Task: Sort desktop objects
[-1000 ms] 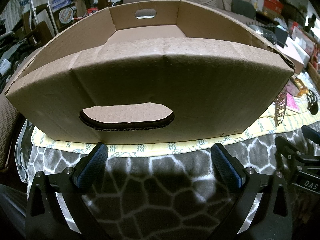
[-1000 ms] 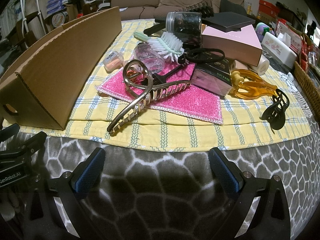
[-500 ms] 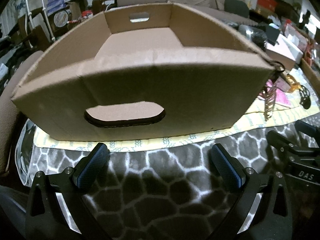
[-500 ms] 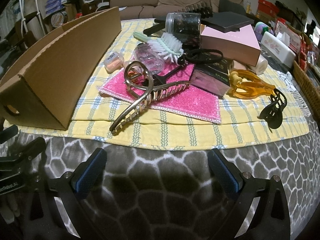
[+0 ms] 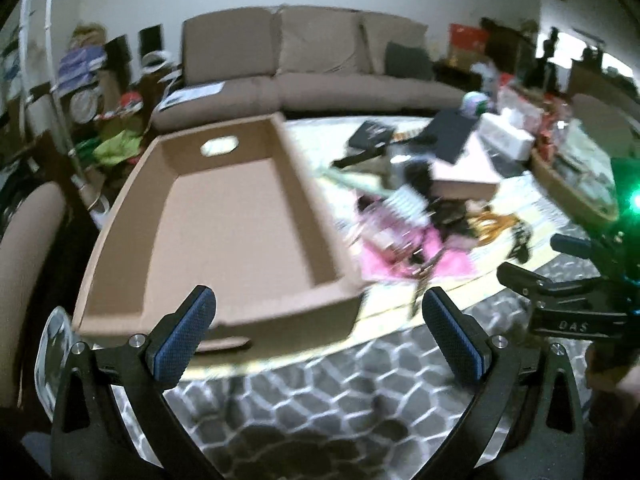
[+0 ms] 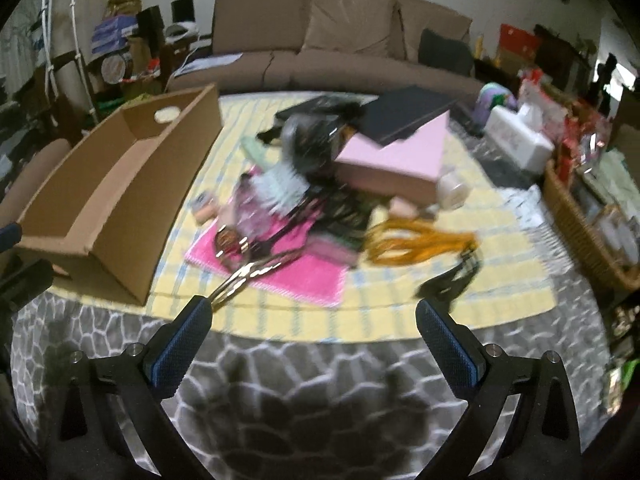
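Clutter sits heaped on our yellow cloth [image 6: 384, 320] at twelve o'clock: pink box [image 6: 396, 164], brush [image 6: 280, 190], gold hair clip [image 6: 244, 272], orange clip [image 6: 416, 244], black clip [image 6: 456, 276]; cardboard box [image 5: 236, 216] lies at ten o'clock; left tongs [image 5: 318, 330] and right tongs [image 6: 312, 338] gape wide, holding nothing.

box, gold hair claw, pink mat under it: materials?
Box: corrugated cardboard, matte brown, with folded walls and a cut handle hole.
Gold hair claw: shiny, bright glints; metal or metallized plastic, cannot tell.
Pink mat: looks like soft textile, matte; blurred.
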Demonstrator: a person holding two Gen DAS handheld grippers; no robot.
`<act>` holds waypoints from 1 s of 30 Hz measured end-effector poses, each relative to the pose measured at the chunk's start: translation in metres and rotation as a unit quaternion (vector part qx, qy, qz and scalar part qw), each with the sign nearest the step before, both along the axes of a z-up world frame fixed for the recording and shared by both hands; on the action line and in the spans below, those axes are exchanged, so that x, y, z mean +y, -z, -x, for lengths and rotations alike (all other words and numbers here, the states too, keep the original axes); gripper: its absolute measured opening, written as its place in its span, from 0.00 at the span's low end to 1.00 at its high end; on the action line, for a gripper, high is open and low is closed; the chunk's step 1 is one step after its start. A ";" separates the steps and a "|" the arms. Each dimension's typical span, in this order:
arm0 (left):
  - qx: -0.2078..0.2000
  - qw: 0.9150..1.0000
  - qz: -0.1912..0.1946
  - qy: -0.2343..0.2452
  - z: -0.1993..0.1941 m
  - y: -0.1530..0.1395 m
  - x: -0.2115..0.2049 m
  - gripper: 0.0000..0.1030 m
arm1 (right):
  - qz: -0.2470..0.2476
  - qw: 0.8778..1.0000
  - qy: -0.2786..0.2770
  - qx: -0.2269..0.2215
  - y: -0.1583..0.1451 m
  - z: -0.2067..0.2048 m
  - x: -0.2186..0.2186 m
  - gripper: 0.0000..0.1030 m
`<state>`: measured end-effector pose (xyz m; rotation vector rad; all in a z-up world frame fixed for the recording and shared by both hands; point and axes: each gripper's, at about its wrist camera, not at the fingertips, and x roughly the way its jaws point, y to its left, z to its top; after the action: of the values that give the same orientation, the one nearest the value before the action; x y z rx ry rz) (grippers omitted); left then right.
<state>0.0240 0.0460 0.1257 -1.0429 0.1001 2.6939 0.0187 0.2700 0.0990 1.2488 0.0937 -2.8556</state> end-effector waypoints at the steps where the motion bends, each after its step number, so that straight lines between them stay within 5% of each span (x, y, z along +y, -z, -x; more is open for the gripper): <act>1: 0.003 1.000 0.001 0.007 0.001 -0.004 0.005 1.00 | -0.003 1.000 0.007 0.003 -0.006 0.000 0.007 1.00; 8: 0.021 0.997 0.018 0.071 0.017 -0.015 0.061 1.00 | 0.005 0.998 0.057 0.007 -0.027 0.002 0.062 1.00; 18: 0.003 0.990 0.029 0.138 0.057 0.005 0.123 1.00 | 0.067 0.986 0.154 -0.009 -0.007 0.012 0.130 1.00; 30: 0.026 0.963 0.091 0.252 0.088 0.030 0.195 0.97 | 0.103 0.979 0.169 -0.046 0.036 0.044 0.143 0.88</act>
<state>-0.0645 0.2405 0.0953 -0.8508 0.5544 2.2732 -0.0254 0.4133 0.0630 1.4727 -0.4488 -2.9678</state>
